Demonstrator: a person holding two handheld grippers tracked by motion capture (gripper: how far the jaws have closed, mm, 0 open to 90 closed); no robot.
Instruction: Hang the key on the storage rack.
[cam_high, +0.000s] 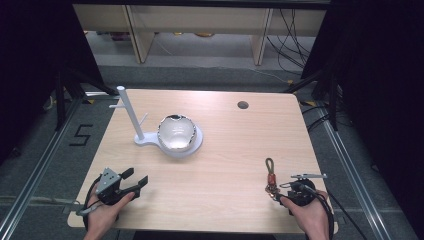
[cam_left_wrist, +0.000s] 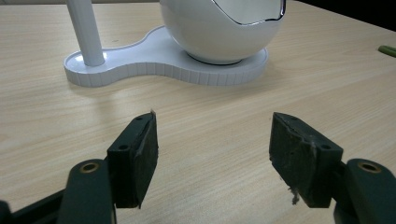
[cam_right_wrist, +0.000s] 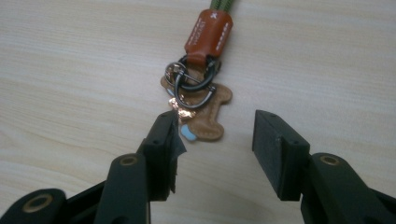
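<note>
A keychain (cam_high: 271, 179) lies flat on the wooden table (cam_high: 220, 130) at the front right: a green cord loop, an orange-brown tag (cam_right_wrist: 208, 31), dark metal rings (cam_right_wrist: 192, 81) and a tan leather charm (cam_right_wrist: 205, 112). My right gripper (cam_high: 281, 194) stands open just before the charm, its jaws either side of the charm's near end (cam_right_wrist: 214, 133), holding nothing. My left gripper (cam_high: 134, 181) rests open at the front left, with bare table between its jaws (cam_left_wrist: 212, 154). A white stand (cam_high: 150, 140) with an upright post (cam_left_wrist: 85, 30) and a glossy white bowl (cam_high: 176, 132) sits beyond it.
The stand's post (cam_high: 129, 112) carries short side pegs. A round cable hole (cam_high: 243, 105) sits in the table's far right part. Past the far edge are wooden furniture legs (cam_high: 140, 35), cables on the floor (cam_high: 292, 35) and dark frames at both sides.
</note>
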